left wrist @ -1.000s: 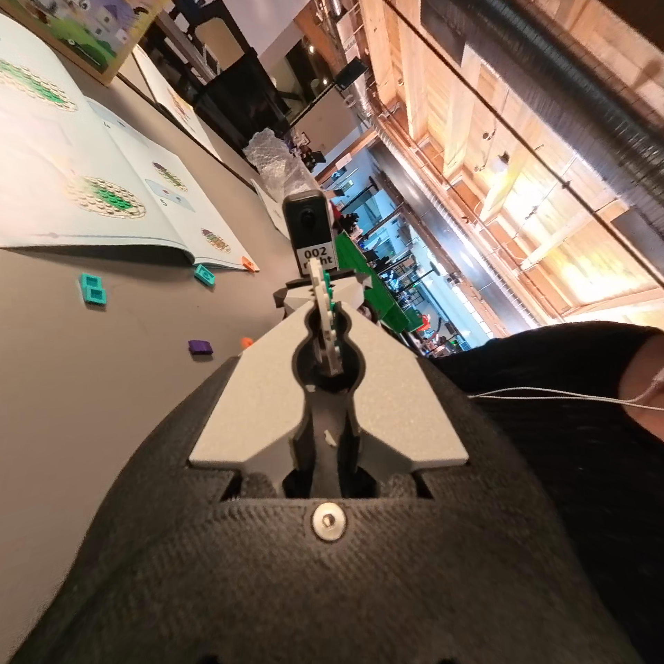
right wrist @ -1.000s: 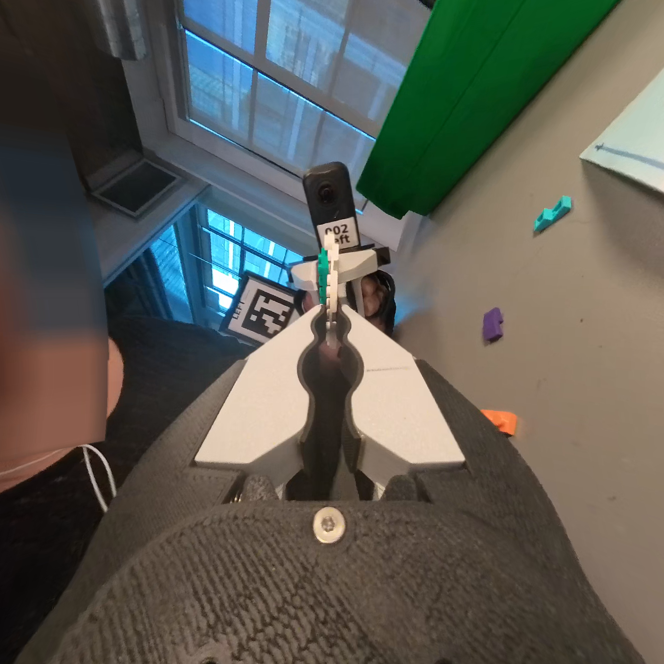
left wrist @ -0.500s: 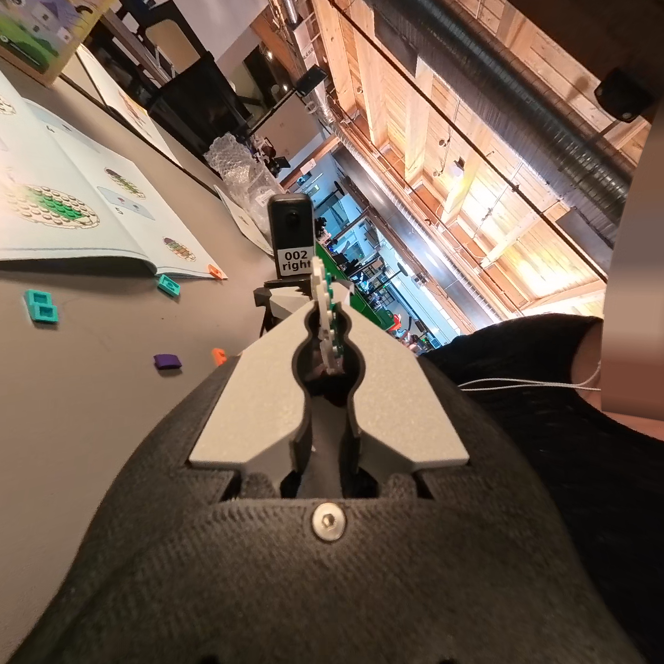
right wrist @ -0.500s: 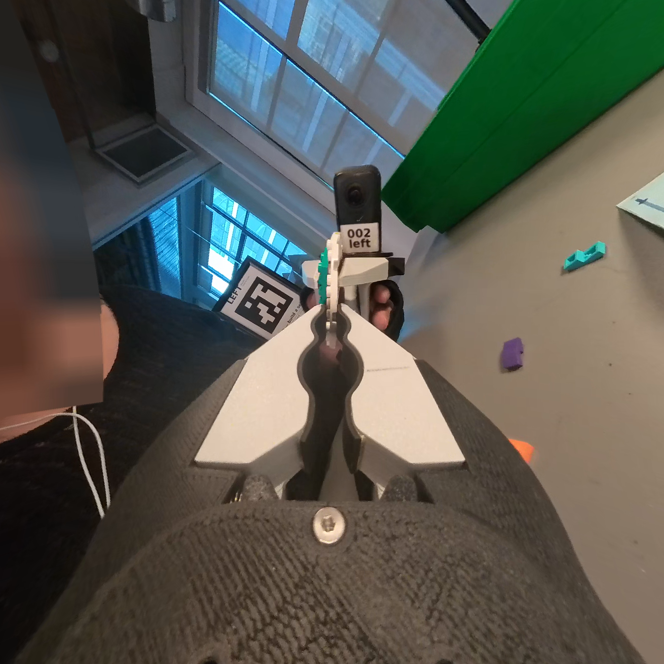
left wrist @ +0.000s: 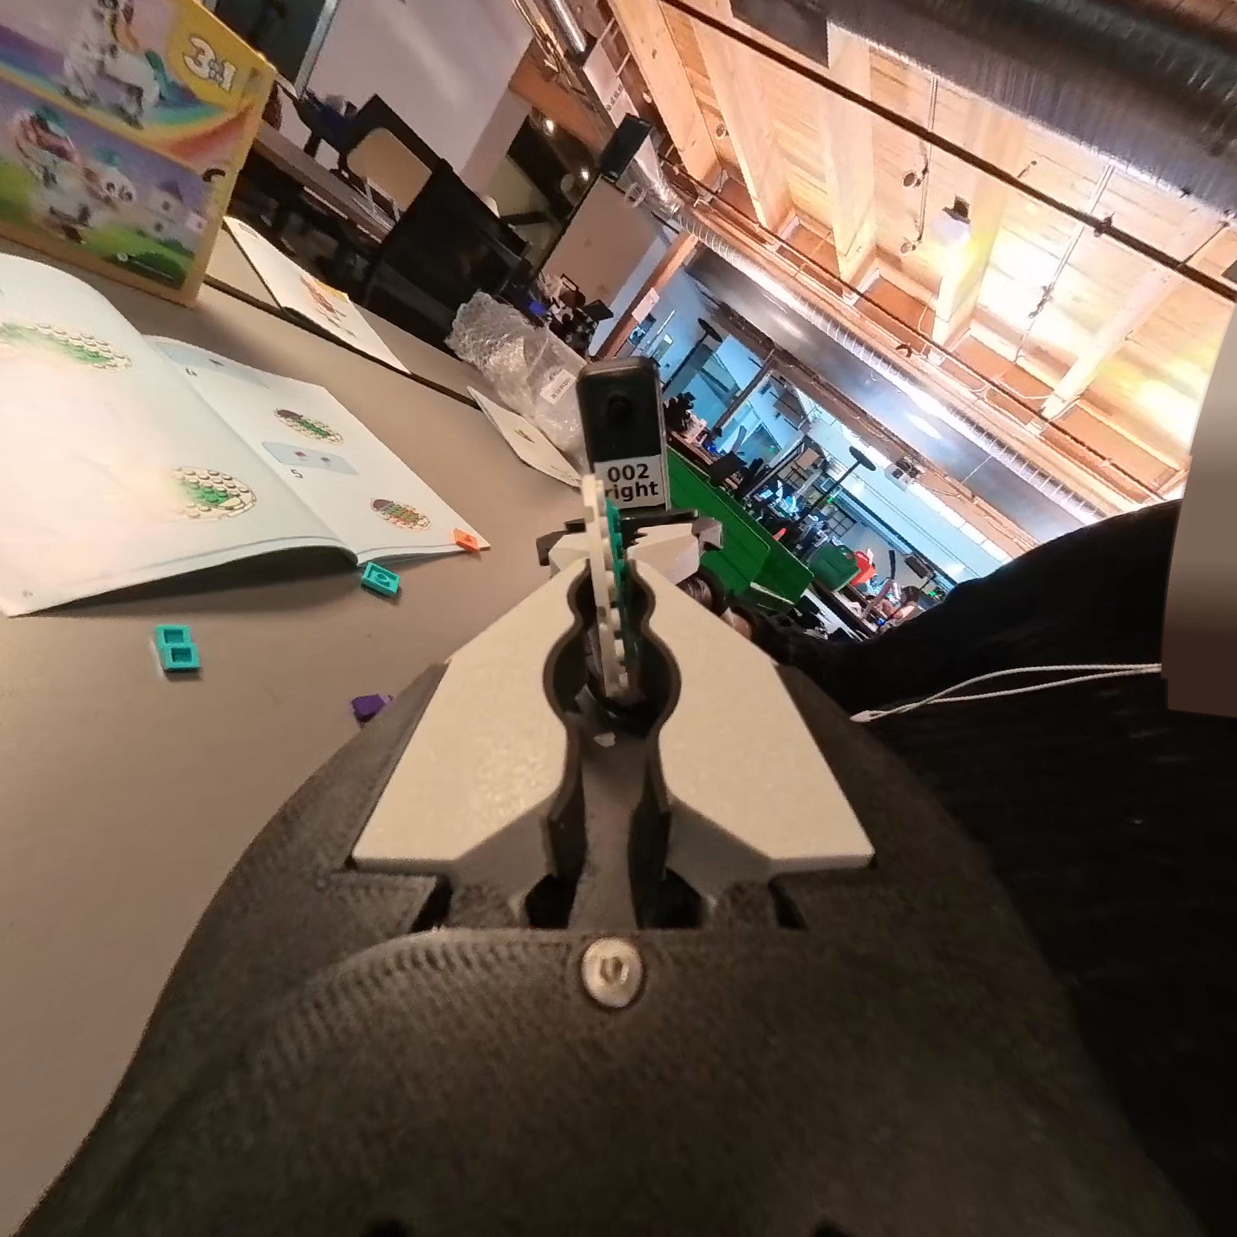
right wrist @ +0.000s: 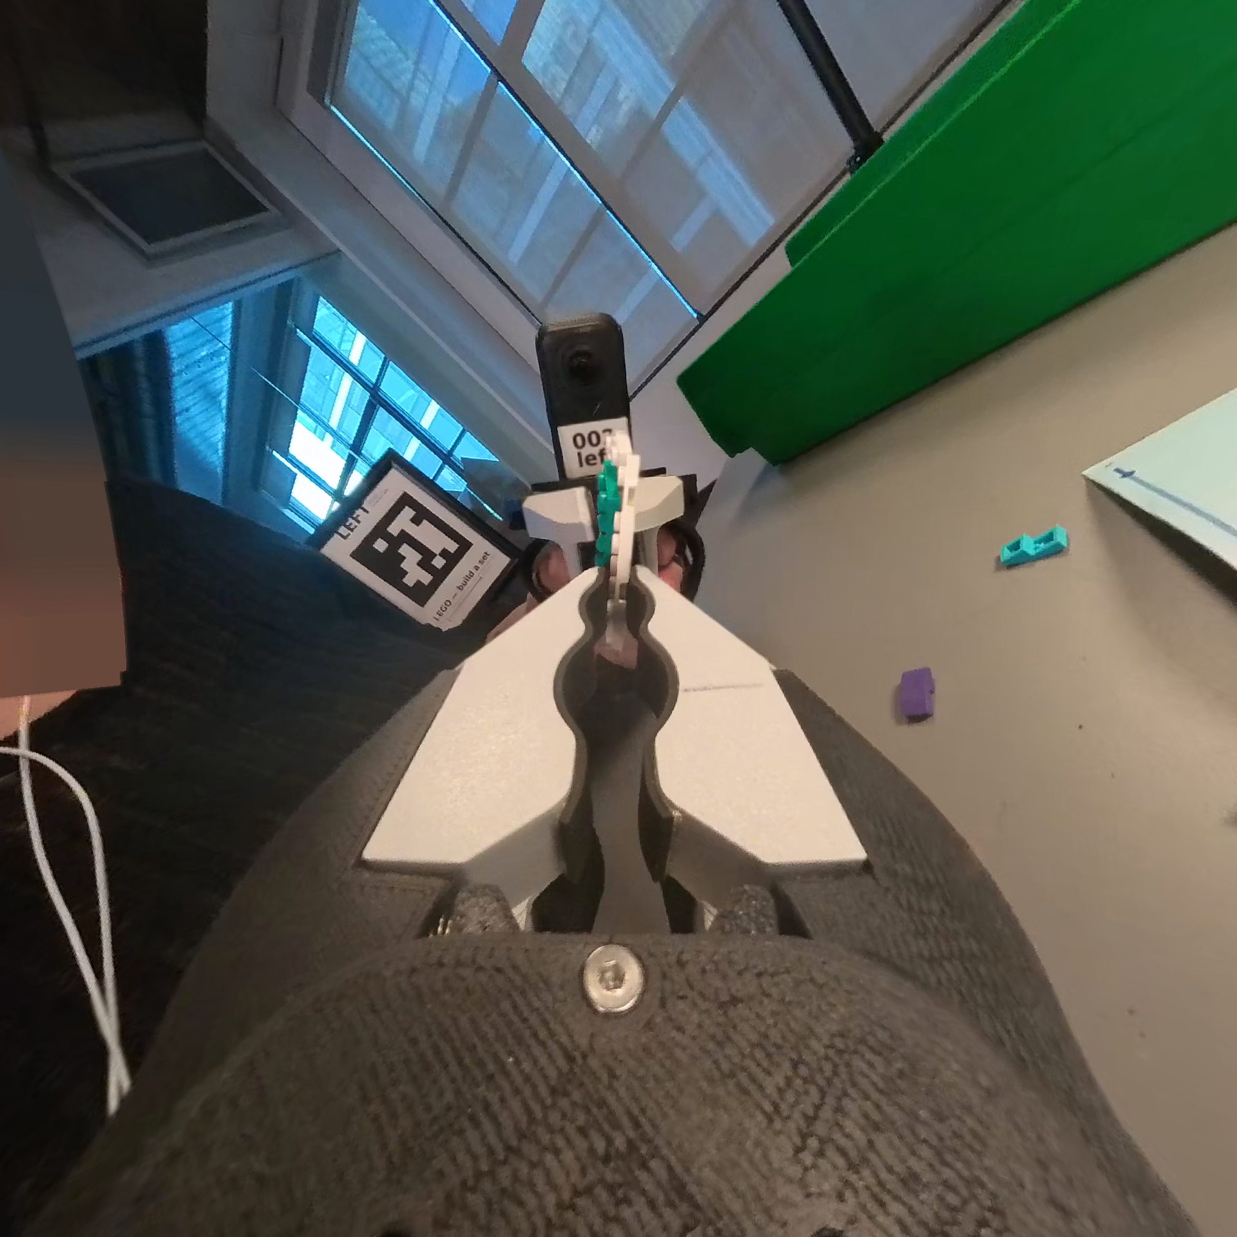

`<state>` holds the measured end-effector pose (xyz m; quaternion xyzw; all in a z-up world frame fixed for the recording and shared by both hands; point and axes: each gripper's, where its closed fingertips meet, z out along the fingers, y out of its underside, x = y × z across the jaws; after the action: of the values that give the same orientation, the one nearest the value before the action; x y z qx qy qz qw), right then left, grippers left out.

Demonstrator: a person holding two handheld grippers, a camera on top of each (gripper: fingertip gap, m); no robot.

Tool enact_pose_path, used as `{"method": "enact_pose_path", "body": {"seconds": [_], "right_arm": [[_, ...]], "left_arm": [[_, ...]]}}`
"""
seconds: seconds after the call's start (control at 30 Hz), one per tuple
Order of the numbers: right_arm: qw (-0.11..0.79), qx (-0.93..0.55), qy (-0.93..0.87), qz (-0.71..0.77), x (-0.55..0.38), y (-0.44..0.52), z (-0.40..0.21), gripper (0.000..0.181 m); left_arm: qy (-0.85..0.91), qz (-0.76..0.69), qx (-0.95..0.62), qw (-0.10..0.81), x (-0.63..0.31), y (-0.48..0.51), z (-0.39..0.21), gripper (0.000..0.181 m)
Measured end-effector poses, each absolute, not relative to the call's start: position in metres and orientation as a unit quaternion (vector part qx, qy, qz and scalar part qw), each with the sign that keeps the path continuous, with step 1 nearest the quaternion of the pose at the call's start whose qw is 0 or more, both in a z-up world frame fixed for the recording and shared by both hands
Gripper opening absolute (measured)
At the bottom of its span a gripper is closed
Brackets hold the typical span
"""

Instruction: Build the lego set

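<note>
Both grippers face each other above the table (left wrist: 100, 770) and clamp the same white round plate (left wrist: 602, 602), which carries teal pieces on one face and is held edge-on in the air. The left gripper (left wrist: 612, 589) and right gripper (right wrist: 619, 582) are each clenched on its rim. The step in hand appears to be seating pieces on the plate or passing it across. The next move probably calls for one gripper to release and fetch a loose teal brick (left wrist: 177, 648) lying near the open instruction booklet (left wrist: 201, 468).

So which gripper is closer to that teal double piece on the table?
Probably left. The teal piece lies beside the left gripper; it sits past the right gripper tips, off sideways.
</note>
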<state>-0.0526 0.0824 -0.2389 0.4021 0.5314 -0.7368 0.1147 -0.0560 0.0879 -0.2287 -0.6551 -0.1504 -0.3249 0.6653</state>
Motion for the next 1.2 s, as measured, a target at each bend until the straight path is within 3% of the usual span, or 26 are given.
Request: {"method": "enact_pose_path", "body": {"seconds": [1.2], "right_arm": [[0.081,0.393,0.460,-0.792,-0.059,0.082,-0.221,0.007]], "left_arm": [[-0.168,-0.359,-0.573,0.717,-0.059,0.087,-0.216,0.007]]}}
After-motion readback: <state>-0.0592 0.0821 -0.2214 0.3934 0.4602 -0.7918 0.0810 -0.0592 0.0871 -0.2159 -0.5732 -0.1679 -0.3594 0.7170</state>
